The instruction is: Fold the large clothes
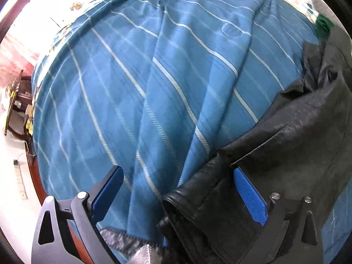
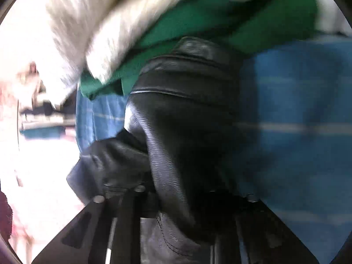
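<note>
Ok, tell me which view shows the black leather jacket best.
The left wrist view: the black leather jacket lies sharp on the blue striped bedcover, cuff and seams visible. The right wrist view shows it blurred, bunched close, filling the centre.

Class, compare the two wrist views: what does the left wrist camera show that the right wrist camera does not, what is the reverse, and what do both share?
Left wrist only: the left gripper wide open, blue pads visible, and a sewn pocket on the bedspread.

Right wrist only: a white fluffy garment, with the right gripper buried under leather, state unclear.

Both: the black leather jacket, blue striped bedspread and green garment.
</note>
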Available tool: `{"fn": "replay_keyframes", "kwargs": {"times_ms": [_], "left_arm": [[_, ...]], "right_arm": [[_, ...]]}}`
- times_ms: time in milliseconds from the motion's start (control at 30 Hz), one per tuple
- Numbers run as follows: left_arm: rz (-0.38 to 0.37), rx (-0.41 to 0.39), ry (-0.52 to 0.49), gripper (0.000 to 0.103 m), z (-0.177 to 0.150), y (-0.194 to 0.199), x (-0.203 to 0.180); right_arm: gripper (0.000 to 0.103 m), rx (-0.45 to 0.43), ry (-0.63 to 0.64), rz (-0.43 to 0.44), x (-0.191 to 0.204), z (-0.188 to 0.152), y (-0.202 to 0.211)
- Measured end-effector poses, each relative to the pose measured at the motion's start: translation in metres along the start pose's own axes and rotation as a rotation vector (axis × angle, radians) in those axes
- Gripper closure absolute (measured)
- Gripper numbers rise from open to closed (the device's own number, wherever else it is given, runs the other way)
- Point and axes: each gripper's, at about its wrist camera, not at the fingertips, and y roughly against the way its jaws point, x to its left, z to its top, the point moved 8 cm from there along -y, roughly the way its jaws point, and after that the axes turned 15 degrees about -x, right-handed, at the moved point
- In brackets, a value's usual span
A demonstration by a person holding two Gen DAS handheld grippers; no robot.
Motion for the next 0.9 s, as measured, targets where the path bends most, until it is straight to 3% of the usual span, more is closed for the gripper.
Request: {"fn": "replay_keyframes", "kwargs": {"times_ms": [133, 233, 367, 433, 500, 567, 667, 767, 833, 900], "left_arm": [[0.023, -0.007, 0.033, 0.000, 0.012, 0.017, 0.015], [0.039, -0.060, -0.011, 0.000, 0.022, 0.038, 0.018], [0.020, -0.089, -0.076, 0.000, 0.022, 0.059, 0.006], [0.002, -0.077, -0.096, 0.000, 0.016, 0.060, -0.006], [0.018, -0.066, -0.131, 0.000, 0.006, 0.062, -0.017], [0.026, -0.058, -0.159, 0.000, 0.000, 0.069, -0.035], [-0.008, -0.046, -0.156, 0.000, -0.005, 0.071, -0.053], [-0.040, -0.012, -0.124, 0.000, -0.012, 0.068, -0.070], [-0.010, -0.009, -0.154, 0.000, -0.017, 0.056, -0.076], [0.039, -0.005, -0.195, 0.000, -0.022, 0.040, -0.076]], "right_arm": [[0.087, -0.083, -0.130, -0.054, -0.035, -0.015, 0.078], [0.087, -0.135, -0.203, -0.180, -0.089, -0.047, 0.161], [0.086, -0.125, -0.339, -0.355, -0.165, -0.103, 0.243], [0.083, -0.072, -0.393, -0.421, -0.196, -0.134, 0.255], [0.070, -0.024, -0.457, -0.458, -0.219, -0.151, 0.266], [0.058, -0.004, -0.469, -0.457, -0.218, -0.155, 0.261], [0.045, -0.091, -0.323, -0.510, -0.201, -0.140, 0.287], [0.045, -0.099, -0.098, -0.564, -0.166, -0.134, 0.292], [0.044, -0.085, 0.049, -0.615, -0.136, -0.134, 0.276], [0.044, -0.052, 0.157, -0.722, -0.127, -0.139, 0.273]]}}
